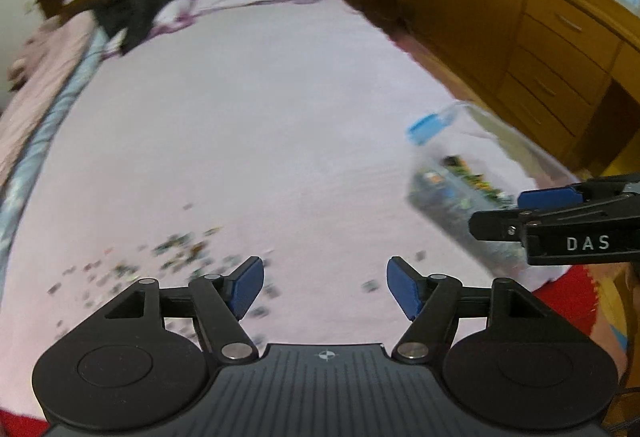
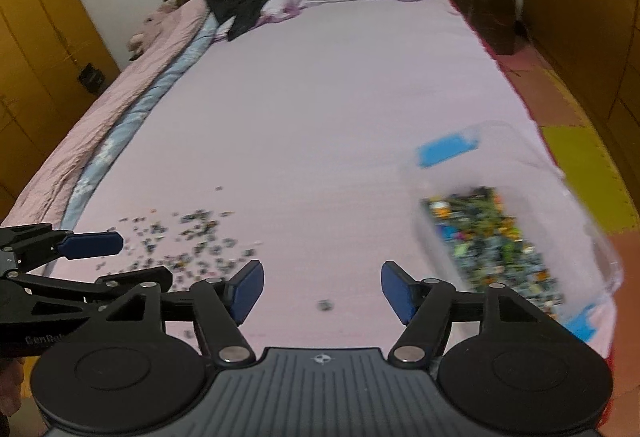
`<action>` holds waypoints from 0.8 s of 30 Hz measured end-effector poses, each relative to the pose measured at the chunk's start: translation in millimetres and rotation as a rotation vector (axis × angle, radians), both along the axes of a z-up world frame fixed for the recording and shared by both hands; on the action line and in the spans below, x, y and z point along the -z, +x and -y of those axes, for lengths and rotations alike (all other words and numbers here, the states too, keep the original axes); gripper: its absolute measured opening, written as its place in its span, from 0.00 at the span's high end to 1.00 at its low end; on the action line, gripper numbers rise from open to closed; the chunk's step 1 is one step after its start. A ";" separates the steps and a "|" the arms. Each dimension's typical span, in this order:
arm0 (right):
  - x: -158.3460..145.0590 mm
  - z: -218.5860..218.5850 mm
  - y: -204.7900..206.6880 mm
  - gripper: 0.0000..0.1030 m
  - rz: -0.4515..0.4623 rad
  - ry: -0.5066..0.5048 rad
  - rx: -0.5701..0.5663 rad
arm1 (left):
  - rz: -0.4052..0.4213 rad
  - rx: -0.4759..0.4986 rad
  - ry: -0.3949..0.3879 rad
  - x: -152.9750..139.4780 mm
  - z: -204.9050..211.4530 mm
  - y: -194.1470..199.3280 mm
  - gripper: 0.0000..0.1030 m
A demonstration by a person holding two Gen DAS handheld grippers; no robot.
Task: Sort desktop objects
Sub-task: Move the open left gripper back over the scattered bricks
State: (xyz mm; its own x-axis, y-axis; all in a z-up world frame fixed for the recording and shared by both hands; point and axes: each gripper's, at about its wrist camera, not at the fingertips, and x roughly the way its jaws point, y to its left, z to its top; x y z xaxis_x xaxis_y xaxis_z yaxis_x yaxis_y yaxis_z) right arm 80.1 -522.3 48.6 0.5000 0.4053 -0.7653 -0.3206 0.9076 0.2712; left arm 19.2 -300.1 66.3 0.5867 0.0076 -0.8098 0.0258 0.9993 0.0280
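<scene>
Both hand-held grippers, left & right, jaws apart, nothing between. Small pieces scattered on bed. Clear bin w/ more pieces at right.

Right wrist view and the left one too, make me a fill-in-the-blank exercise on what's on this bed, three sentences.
1. The clear plastic box of small colourful pieces has latches coloured ____.
2. The scattered loose small pieces lie on a bedsheet coloured ____.
3. Both the left gripper and the right gripper have their jaws ____, with nothing between them.

Missing words: blue; pink; open
</scene>
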 end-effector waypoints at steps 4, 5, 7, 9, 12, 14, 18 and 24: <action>-4.0 -54.8 -21.4 0.31 -0.002 -0.013 -0.070 | -0.007 -0.081 0.000 0.6 -47.1 -26.9 0.32; -6.2 -66.3 -25.2 0.31 -0.003 -0.019 -0.091 | -0.012 -0.104 -0.004 1.9 -58.0 -32.7 0.32; -12.4 -88.1 -31.0 0.29 0.001 -0.036 -0.140 | -0.024 -0.142 -0.013 5.8 -76.0 -40.3 0.32; -16.9 -105.9 -34.6 0.26 0.009 -0.054 -0.183 | -0.038 -0.178 -0.021 11.4 -91.3 -43.8 0.32; -19.4 -130.1 -37.0 0.26 0.016 -0.076 -0.233 | -0.065 -0.214 -0.020 19.0 -111.6 -42.9 0.32; -15.8 -143.4 -32.2 0.26 0.003 -0.073 -0.251 | -0.083 -0.224 -0.007 22.7 -123.7 -37.5 0.32; -7.7 -172.4 -16.4 0.26 -0.035 -0.038 -0.259 | -0.109 -0.220 0.031 25.7 -148.9 -20.9 0.32; 18.8 -195.8 7.8 0.29 -0.087 -0.038 -0.295 | -0.139 -0.201 0.074 42.3 -177.6 -5.1 0.33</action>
State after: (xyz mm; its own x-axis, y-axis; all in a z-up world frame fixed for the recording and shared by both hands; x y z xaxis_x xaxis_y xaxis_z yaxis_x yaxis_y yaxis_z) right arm 87.9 -326.5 29.8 0.2965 0.4937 -0.8175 -0.5487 0.7887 0.2772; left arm 14.1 -122.5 24.0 0.4499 0.1755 -0.8756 -0.1647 0.9800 0.1118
